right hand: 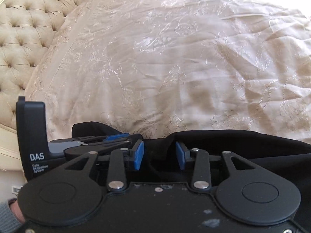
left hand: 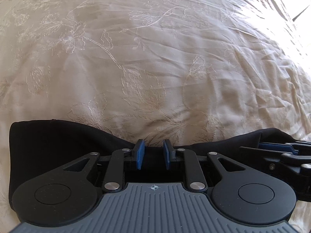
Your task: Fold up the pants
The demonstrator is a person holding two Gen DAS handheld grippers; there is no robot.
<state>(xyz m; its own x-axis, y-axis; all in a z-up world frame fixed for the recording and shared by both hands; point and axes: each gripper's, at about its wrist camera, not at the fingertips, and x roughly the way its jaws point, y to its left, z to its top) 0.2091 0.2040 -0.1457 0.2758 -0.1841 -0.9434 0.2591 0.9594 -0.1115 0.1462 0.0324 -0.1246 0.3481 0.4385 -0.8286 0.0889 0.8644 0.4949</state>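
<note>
Black pants (left hand: 58,136) lie on a cream embroidered bedspread, under and just ahead of both grippers. My left gripper (left hand: 153,153) has its blue pads (left hand: 140,153) apart, with black fabric lying between them. My right gripper (right hand: 160,155) also has its blue pads (right hand: 138,156) apart over a fold of the pants (right hand: 252,145). The two grippers are close side by side: the right one shows at the right edge of the left wrist view (left hand: 281,151), and the left one shows at the left of the right wrist view (right hand: 101,141).
The bedspread (left hand: 155,58) stretches wide ahead of both grippers, wrinkled on the right. A tufted cream headboard (right hand: 25,29) stands at the far left in the right wrist view. Bright light falls on the bed's right side (right hand: 272,9).
</note>
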